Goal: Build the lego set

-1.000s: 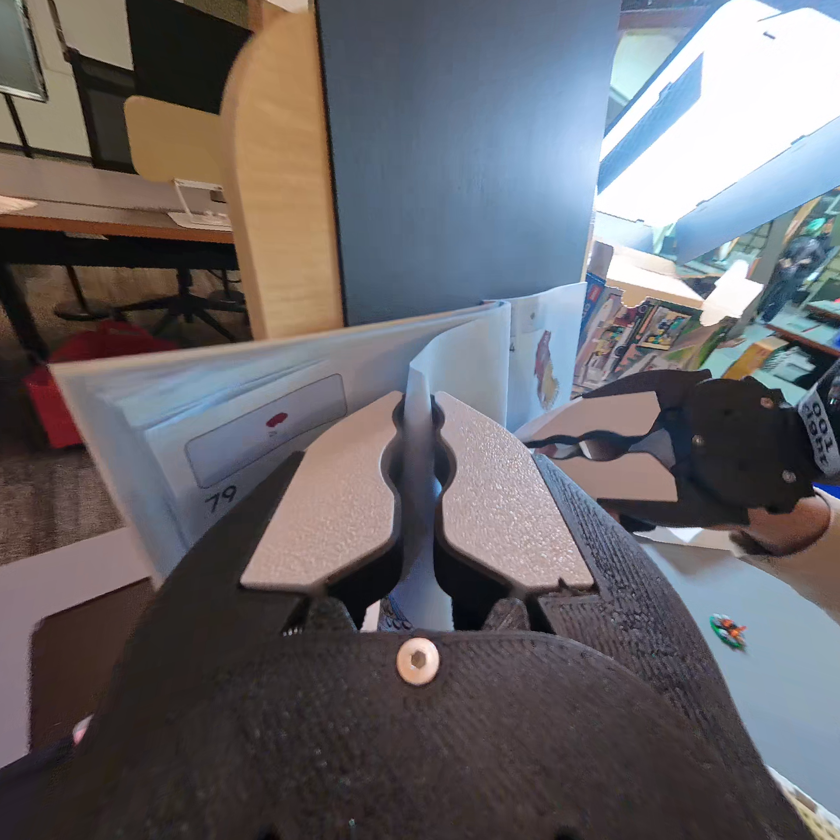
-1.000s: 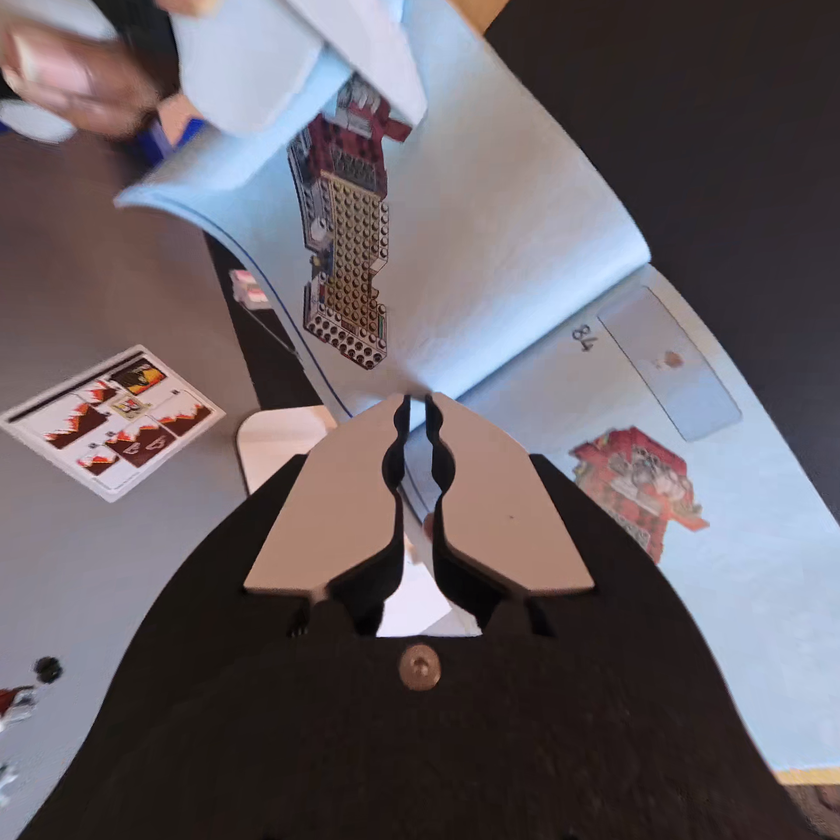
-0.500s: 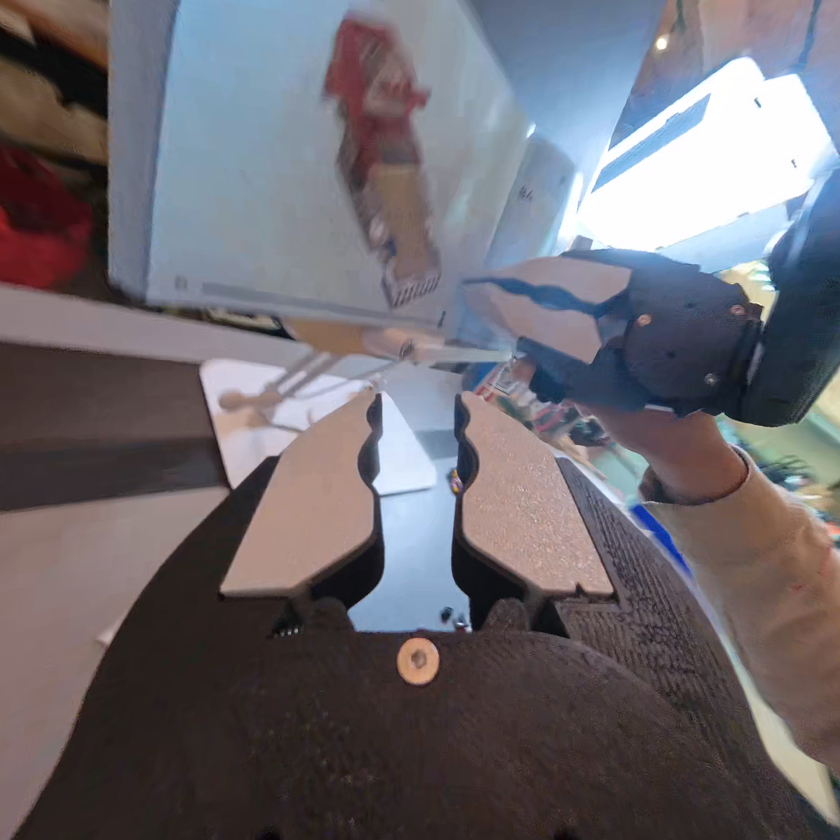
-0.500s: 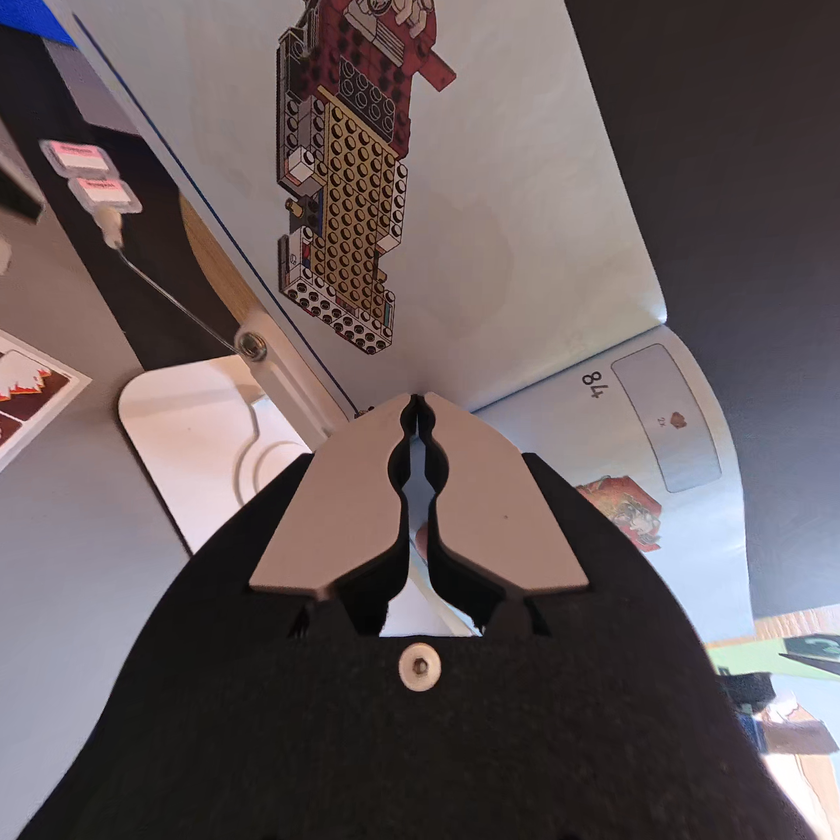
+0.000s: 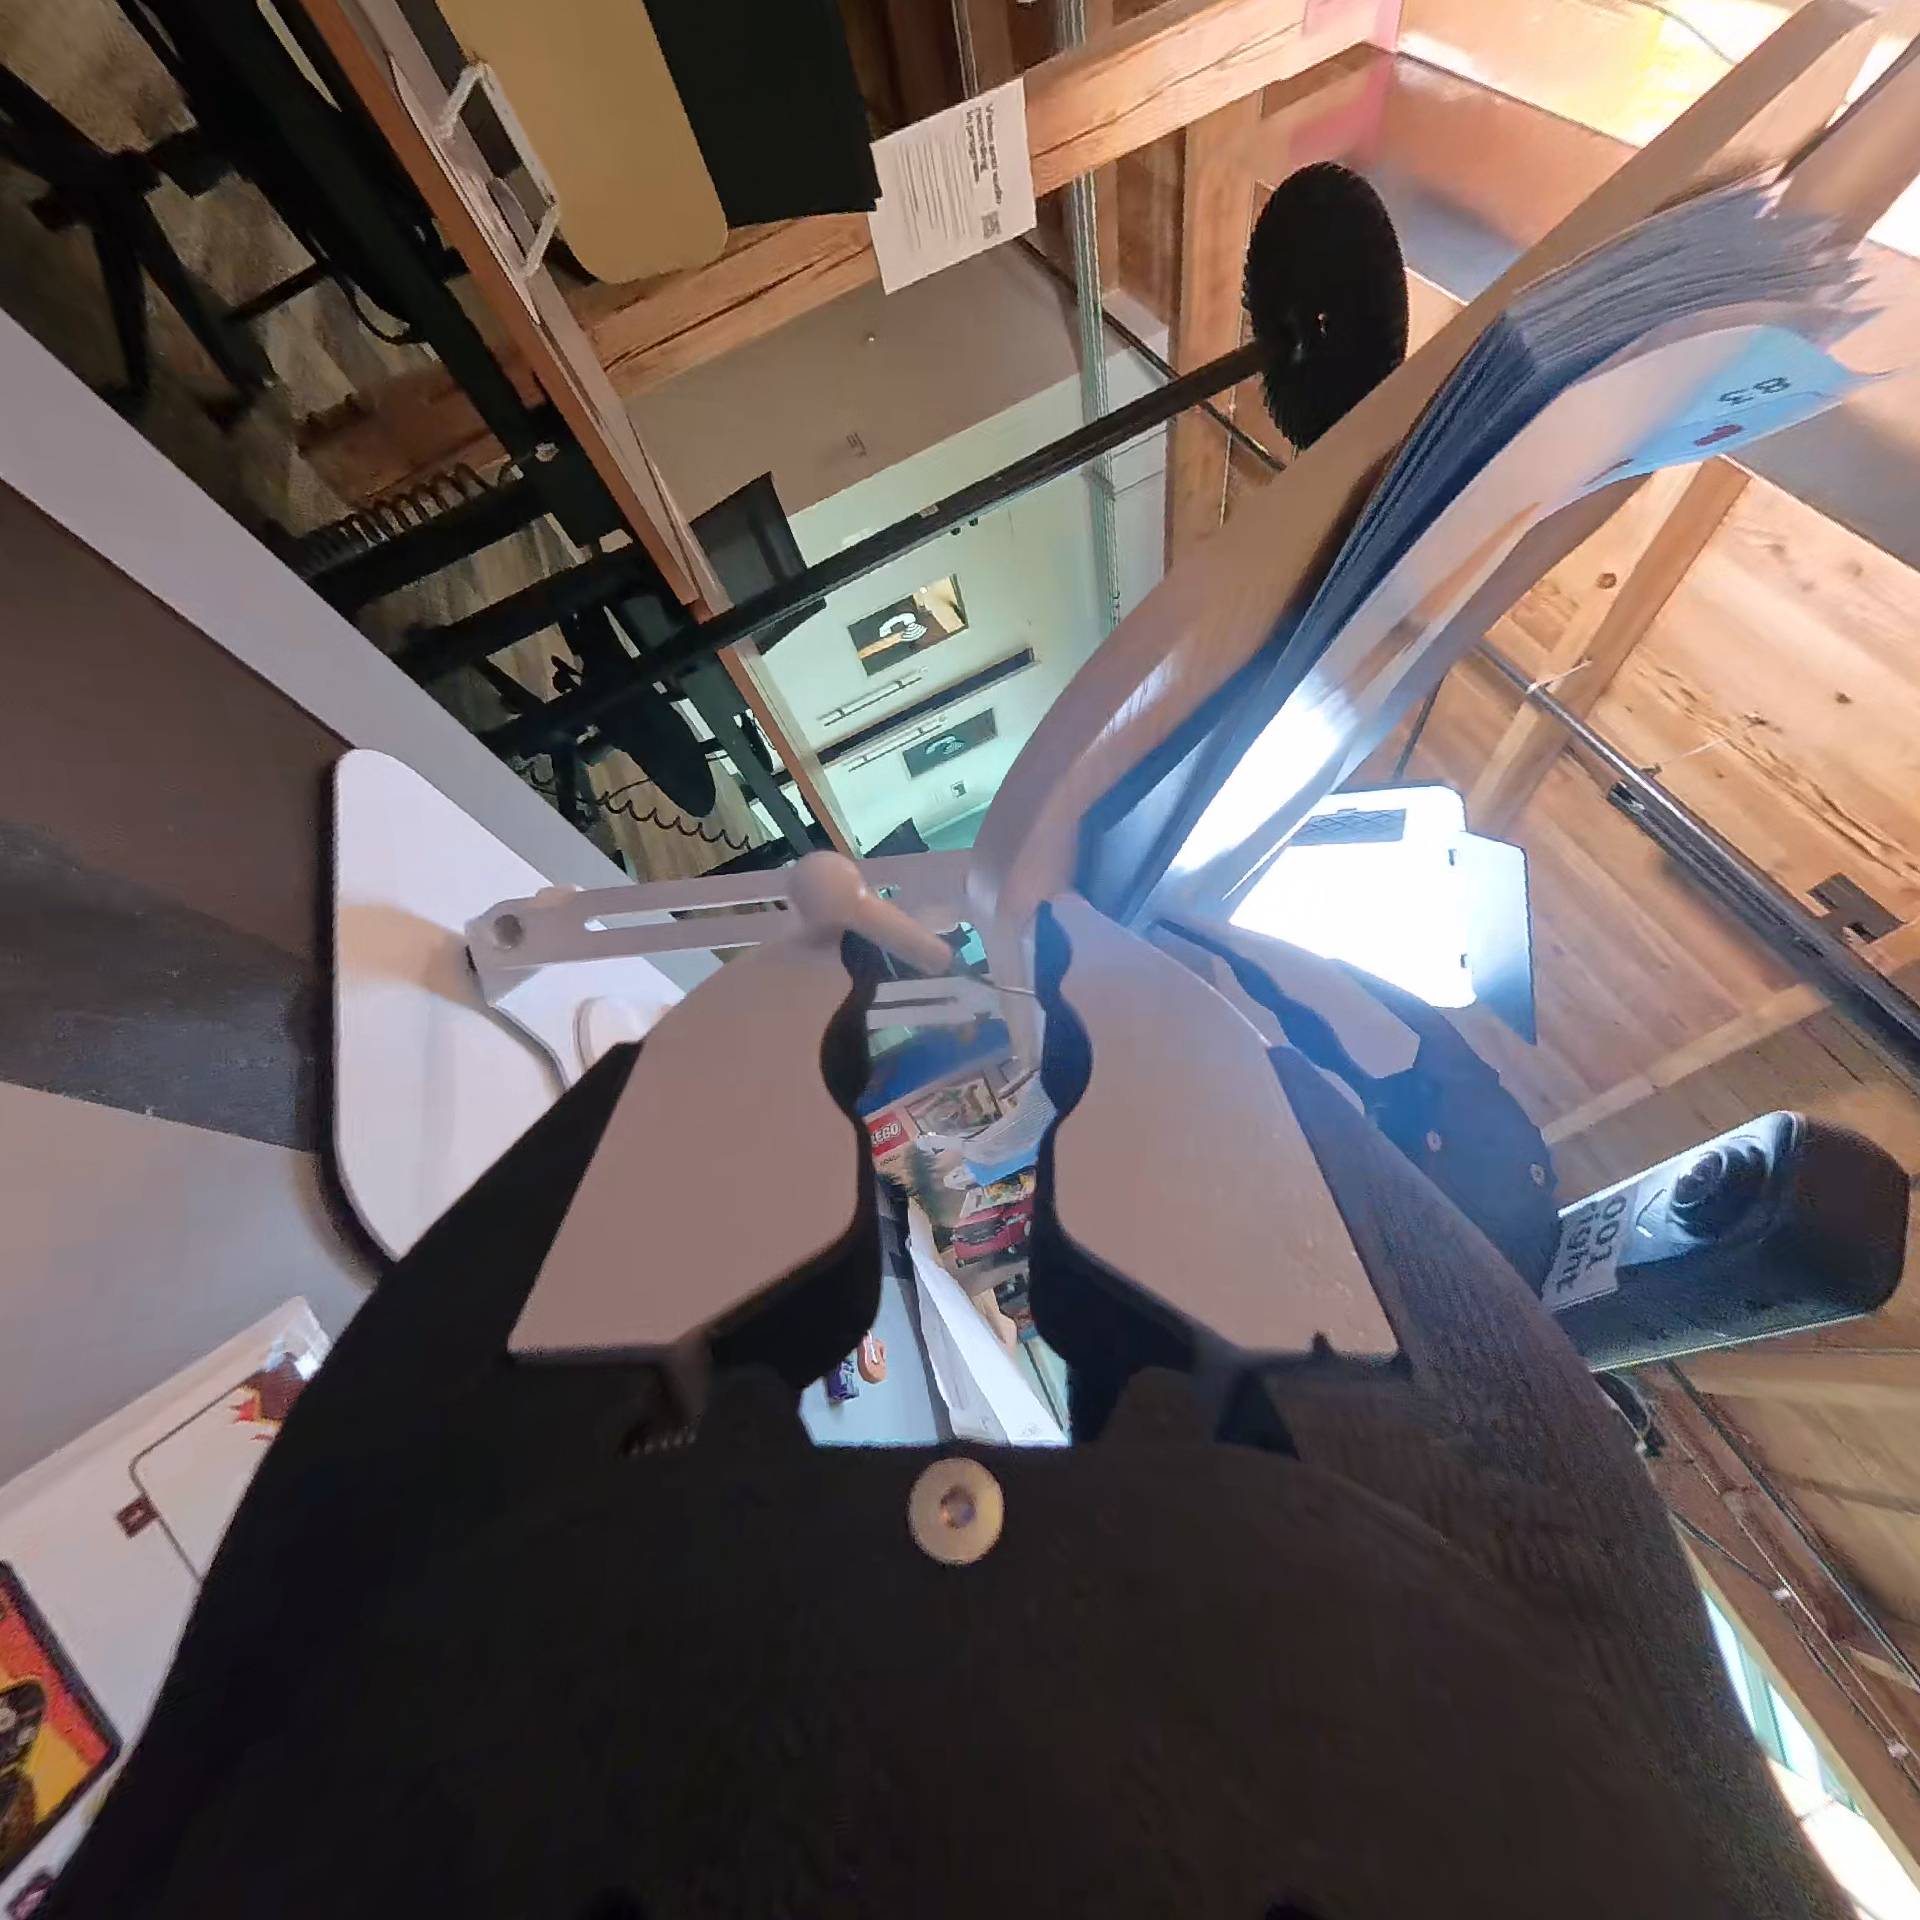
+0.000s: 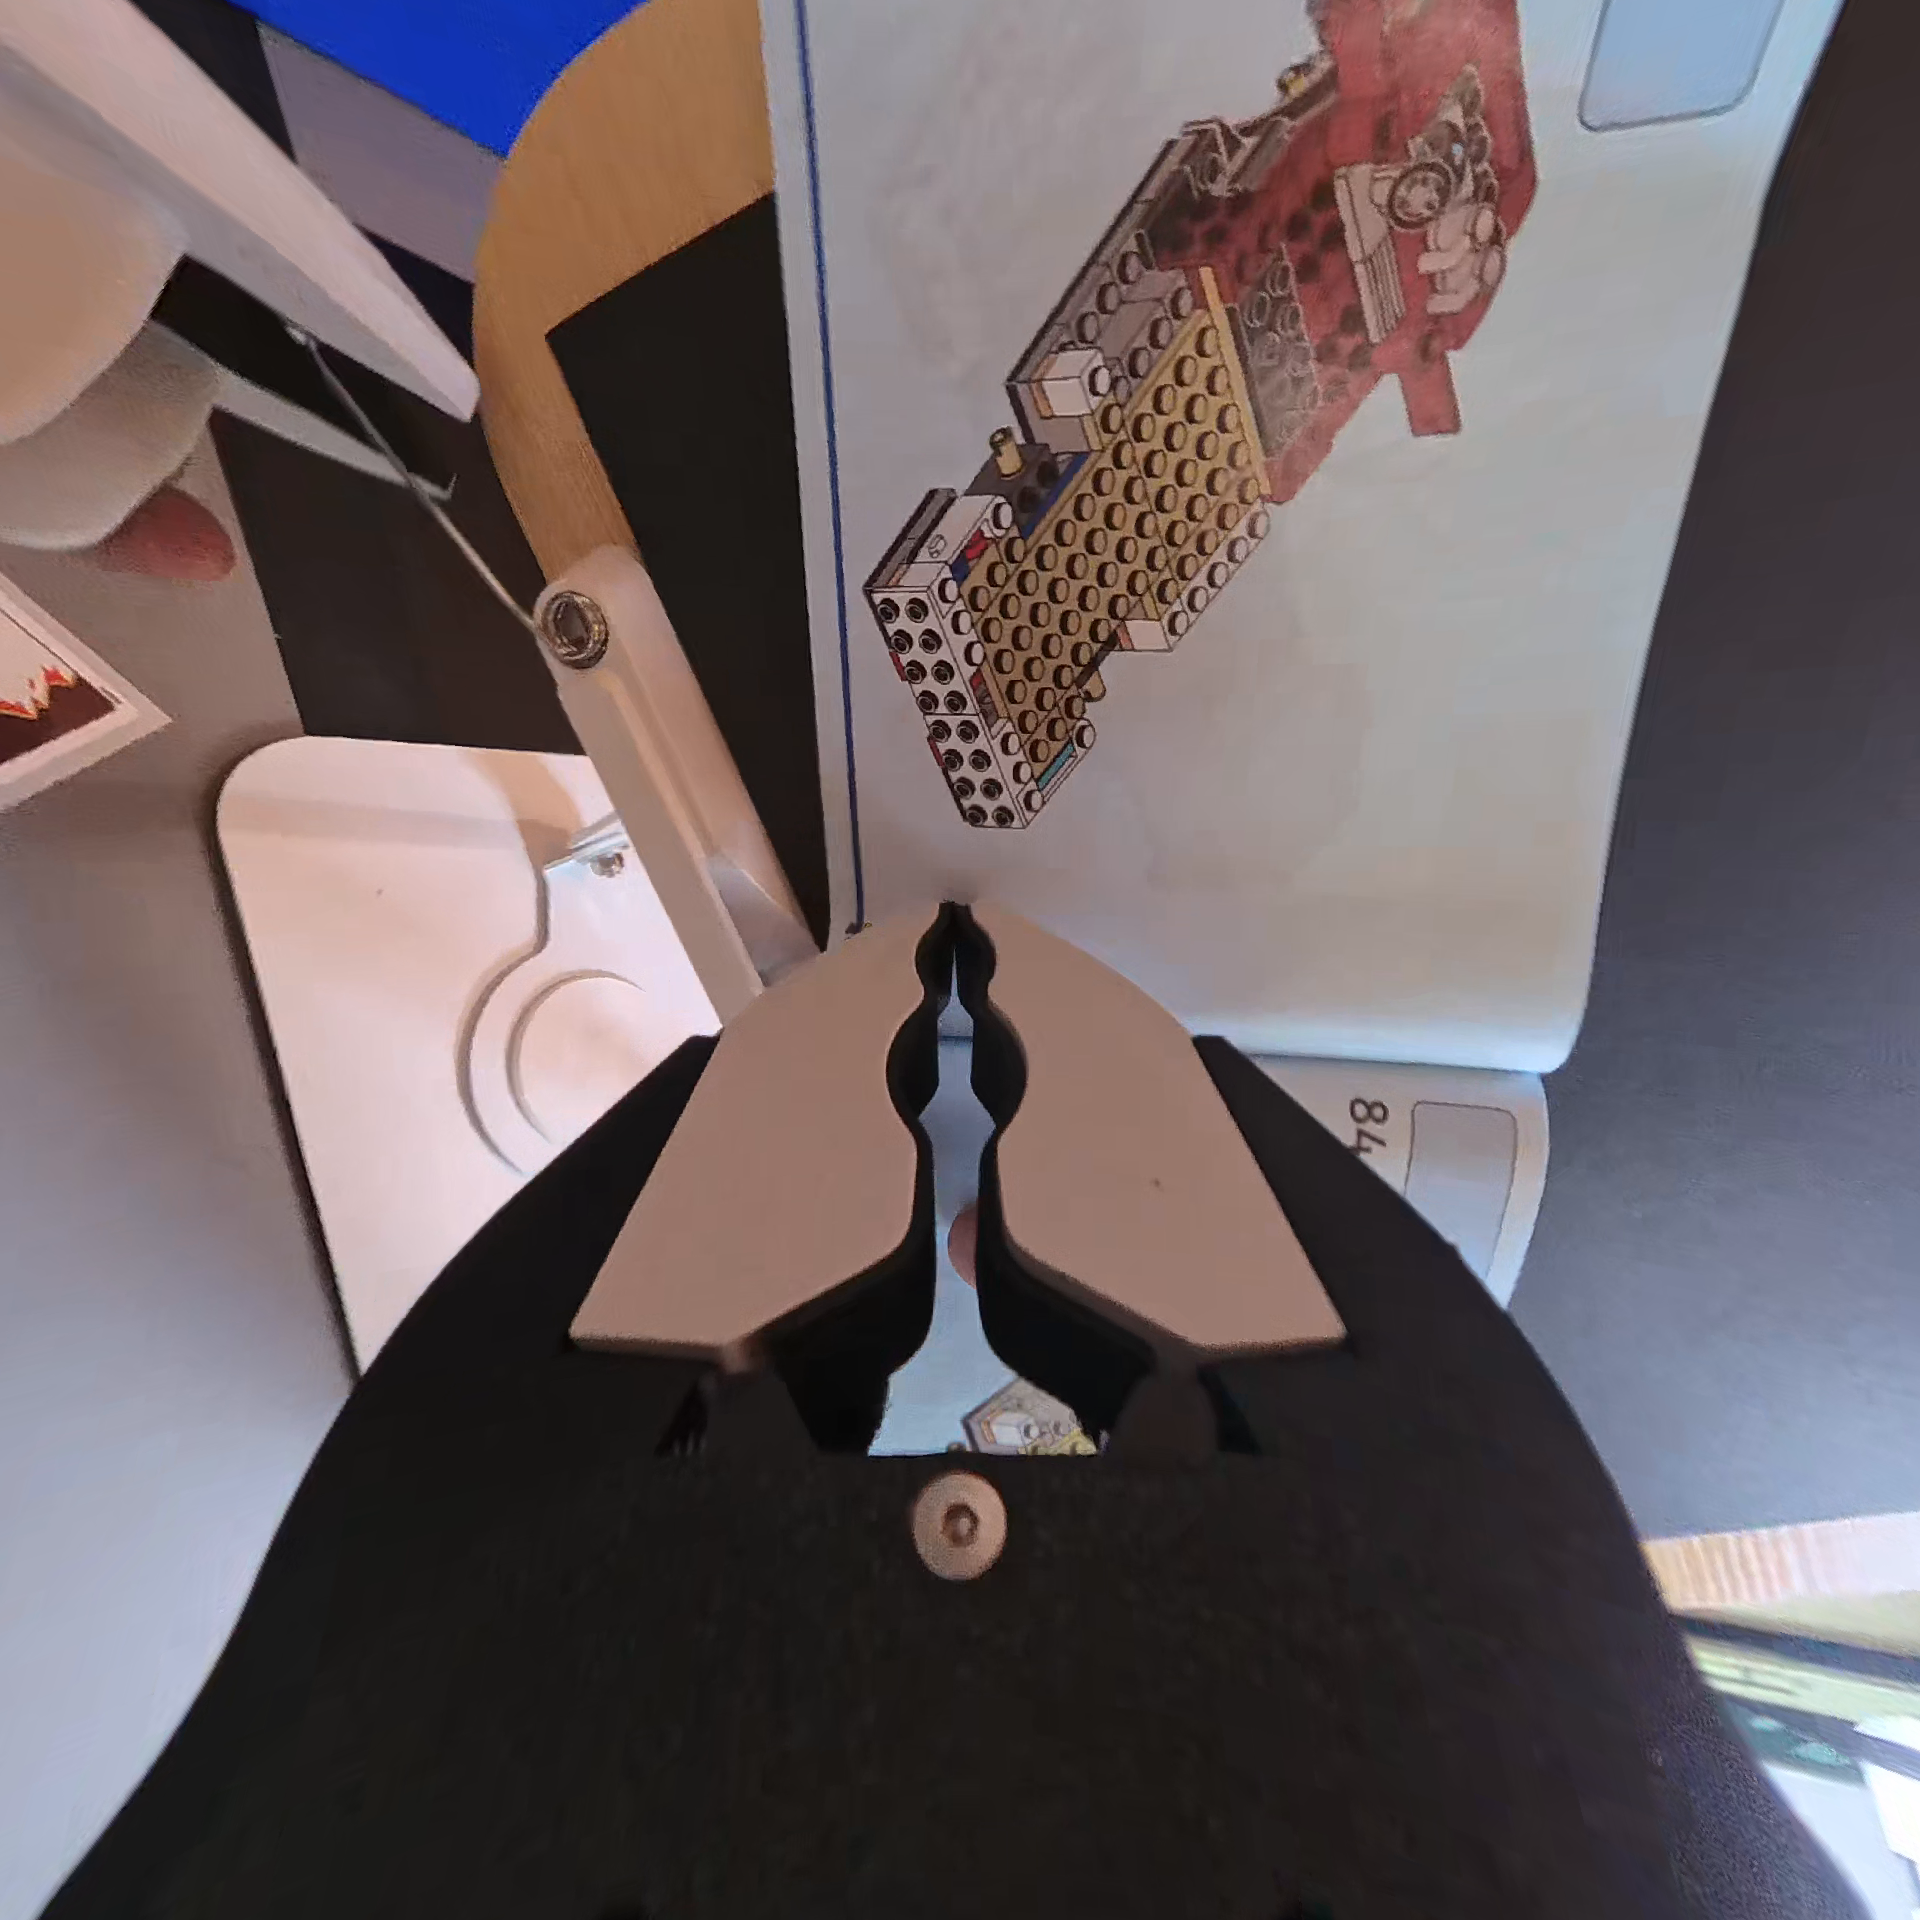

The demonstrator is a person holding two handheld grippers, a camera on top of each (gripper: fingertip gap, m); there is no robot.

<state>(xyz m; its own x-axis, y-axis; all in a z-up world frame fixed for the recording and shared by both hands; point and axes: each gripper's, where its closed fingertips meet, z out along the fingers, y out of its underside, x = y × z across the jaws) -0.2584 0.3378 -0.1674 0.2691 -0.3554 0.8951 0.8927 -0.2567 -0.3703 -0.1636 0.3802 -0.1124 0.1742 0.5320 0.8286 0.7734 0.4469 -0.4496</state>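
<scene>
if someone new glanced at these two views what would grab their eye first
The open instruction booklet propped on a wooden book stand, its page showing a red and tan brick model, fills the right wrist view. The right gripper is shut, its tips pinching that page's lower edge. In the left wrist view the left gripper stands open with nothing between its fingers, just before the stand's white hinged arm, with the booklet's fanned pages upper right.

Workshop or maker-space loft, not home. Exposed timber beams (image 5: 1132,94) and plank ceiling (image 5: 1745,727) overhead, printed notice (image 5: 951,182) taped to beam. Black-legged desks (image 5: 499,343) beyond, carpet floor beneath. Studio light panel (image 5: 1382,904) glowing, round black disc on boom pole (image 5: 1325,312). Grey work table (image 6: 125,1143) carrying white book stand (image 6: 416,935), brick-building instruction booklet (image 6: 1299,727), sticker sheet (image 6: 52,707), toy boxes (image 5: 956,1174) stacked behind.
</scene>
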